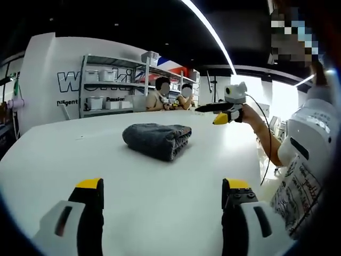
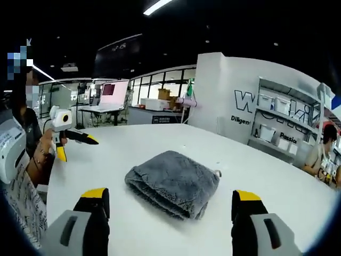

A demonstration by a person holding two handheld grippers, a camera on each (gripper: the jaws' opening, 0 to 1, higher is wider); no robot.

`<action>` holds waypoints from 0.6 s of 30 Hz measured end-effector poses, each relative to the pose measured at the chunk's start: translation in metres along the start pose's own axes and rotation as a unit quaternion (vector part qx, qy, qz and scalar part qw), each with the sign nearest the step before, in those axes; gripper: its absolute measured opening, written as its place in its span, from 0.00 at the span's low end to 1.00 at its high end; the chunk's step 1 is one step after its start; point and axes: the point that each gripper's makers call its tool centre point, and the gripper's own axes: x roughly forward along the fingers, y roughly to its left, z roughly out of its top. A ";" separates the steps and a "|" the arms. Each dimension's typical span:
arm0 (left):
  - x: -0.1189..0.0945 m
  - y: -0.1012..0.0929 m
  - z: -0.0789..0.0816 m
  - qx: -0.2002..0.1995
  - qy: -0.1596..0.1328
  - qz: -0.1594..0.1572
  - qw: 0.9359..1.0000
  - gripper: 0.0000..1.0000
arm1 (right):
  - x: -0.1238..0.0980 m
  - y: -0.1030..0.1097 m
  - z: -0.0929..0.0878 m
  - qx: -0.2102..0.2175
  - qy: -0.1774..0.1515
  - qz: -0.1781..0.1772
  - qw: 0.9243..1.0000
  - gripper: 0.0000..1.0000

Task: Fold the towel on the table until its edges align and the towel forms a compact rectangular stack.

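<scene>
Yellow-tipped jaws of the left gripper (image 1: pixel 161 193) stand wide apart and hold nothing, low over the white table (image 1: pixel 64 160). Ahead of them, well apart, lies the grey towel (image 1: pixel 157 140), folded to a thick bundle; in the left gripper view its long axis runs across the picture, the rounded fold toward the camera. Bare tabletop surrounds it on every side. The right gripper (image 2: pixel 169 198) is also wide open and empty, with the towel (image 2: pixel 173 182) near, just beyond its jaws. Two people (image 1: pixel 170 95) sit behind the far table edge, before shelves (image 1: pixel 109 85).
</scene>
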 end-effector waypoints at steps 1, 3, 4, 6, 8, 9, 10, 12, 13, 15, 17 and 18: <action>-0.001 0.003 0.000 0.000 0.001 0.006 1.000 0.97 | -0.001 0.005 -0.004 0.003 -0.001 -0.002 1.000 0.99; -0.005 0.008 -0.001 0.000 0.001 0.013 1.000 0.97 | -0.002 0.018 -0.020 0.016 0.015 0.001 1.000 0.99; -0.007 0.010 -0.001 -0.002 -0.001 0.016 1.000 0.97 | -0.003 0.024 -0.028 0.023 0.025 0.003 0.999 0.99; -0.011 0.014 -0.001 -0.005 -0.005 0.022 1.000 0.97 | -0.005 0.028 -0.041 0.035 0.034 -0.011 0.999 0.99; -0.015 0.018 -0.001 -0.007 -0.006 0.030 1.000 0.97 | -0.006 0.032 -0.048 0.044 0.043 -0.012 0.998 0.99; -0.016 0.021 -0.002 -0.009 -0.005 0.035 0.999 0.97 | -0.006 0.035 -0.051 0.052 0.051 -0.009 0.997 0.99; -0.018 0.024 -0.003 -0.010 -0.006 0.040 0.999 0.97 | -0.005 0.037 -0.050 0.052 0.052 -0.009 0.997 0.99; -0.021 0.030 -0.003 -0.014 -0.007 0.052 0.999 0.97 | -0.003 0.036 -0.046 0.049 0.043 -0.023 0.998 0.99; -0.022 0.033 -0.003 -0.016 -0.009 0.059 0.998 0.97 | -0.003 0.037 -0.047 0.050 0.045 -0.026 0.997 0.99; -0.024 0.036 -0.004 -0.017 -0.010 0.068 0.997 0.97 | -0.005 0.033 -0.048 0.057 0.048 -0.046 0.996 0.99; -0.026 0.039 -0.006 -0.020 -0.008 0.077 0.997 0.97 | -0.008 0.031 -0.049 0.063 0.045 -0.064 0.995 0.99; -0.026 0.041 -0.007 -0.021 -0.007 0.083 0.996 0.97 | -0.009 0.031 -0.051 0.063 0.046 -0.068 0.995 0.99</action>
